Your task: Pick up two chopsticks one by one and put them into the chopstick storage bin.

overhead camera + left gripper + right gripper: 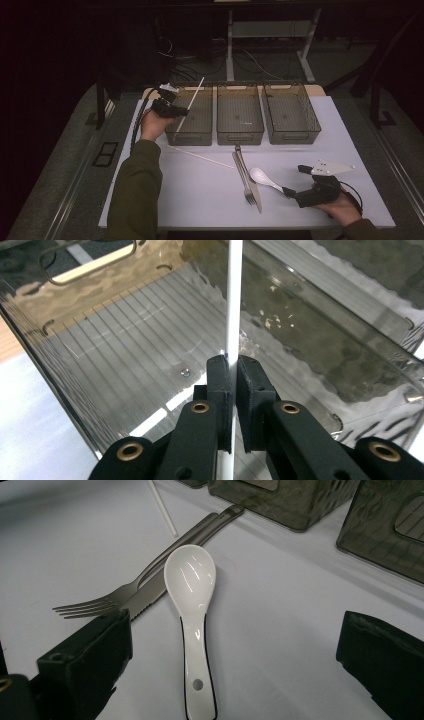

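My left gripper (172,107) is shut on a thin white stick (191,100), held slanting over the left dark mesh bin (194,131). In the left gripper view the stick (233,300) runs up from between the closed jaws over the bin's floor (125,350). My right gripper (295,192) is open near the table's front right. A white ceramic spoon (190,587) lies flat on the white table between its jaws, bowl pointing away. The spoon (264,178) rests beside a metal fork (245,172) and knife (252,185).
A middle bin (240,131) and a right bin (295,134) stand in a row at the table's back. A second white stick (200,156) lies in front of the left bin. The fork (100,602) and knife (150,592) lie just left of the spoon.
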A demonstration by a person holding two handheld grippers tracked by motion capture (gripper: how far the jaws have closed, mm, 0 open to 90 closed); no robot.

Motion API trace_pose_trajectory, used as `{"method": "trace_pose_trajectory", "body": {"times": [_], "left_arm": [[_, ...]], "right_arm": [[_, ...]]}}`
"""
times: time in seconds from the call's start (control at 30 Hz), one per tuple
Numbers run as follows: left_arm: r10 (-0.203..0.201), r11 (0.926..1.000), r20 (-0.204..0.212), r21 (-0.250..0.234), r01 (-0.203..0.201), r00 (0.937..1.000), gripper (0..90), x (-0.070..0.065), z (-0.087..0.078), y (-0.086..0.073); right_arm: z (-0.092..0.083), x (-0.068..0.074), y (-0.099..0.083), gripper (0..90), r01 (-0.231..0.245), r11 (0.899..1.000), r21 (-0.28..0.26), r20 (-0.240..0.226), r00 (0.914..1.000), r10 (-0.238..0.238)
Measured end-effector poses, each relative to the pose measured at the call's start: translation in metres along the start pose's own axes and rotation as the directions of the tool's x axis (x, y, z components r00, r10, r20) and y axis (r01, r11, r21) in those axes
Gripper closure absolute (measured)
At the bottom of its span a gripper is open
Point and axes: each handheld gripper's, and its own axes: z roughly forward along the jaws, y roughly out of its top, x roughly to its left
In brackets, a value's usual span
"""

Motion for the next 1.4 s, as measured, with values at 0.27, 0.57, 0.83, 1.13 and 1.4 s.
{"method": "trace_pose_trajectory", "body": {"times": [0.27, 0.57, 0.83, 1.13, 1.4], "left_arm": [[-0.011, 0.9994, -0.046, 0.032, 0.013, 0.9989, 83.2, 0.0, 0.013, -0.002], [-0.002, 0.9999, -0.072, 0.015, 0.004, 0.9974, 81.1, -0.002, 0.012, 0.001], [0.024, 0.9994, -0.064, -0.023, -0.026, 0.9977, 69.9, -0.008, -0.005, 0.005], [0.052, 0.9955, 0.014, -0.08, -0.051, 0.9986, 53.8, -0.029, -0.031, -0.005], [0.086, 0.9878, 0.055, -0.135, -0.078, 0.9948, 53.0, -0.051, -0.053, -0.028]], "right_arm": [[0.0, 0.0, 0.0, 1.4, 0.004, 1.0, -0.001, -0.001, 1.0, -0.004], [-0.001, 0.0, 0.0, 1.4, 0.002, 1.0, -0.004, -0.002, 1.0, -0.002], [-0.001, 0.0, 0.0, 1.4, 0.001, 1.0, -0.004, 0.001, 1.0, -0.001], [-0.001, 0.0, -0.001, 1.4, 0.0, 1.0, -0.002, 0.004, 1.0, 0.0], [-0.001, 0.0, -0.001, 1.4, 0.002, 1.0, 0.0, 0.009, 1.0, -0.002]]}}
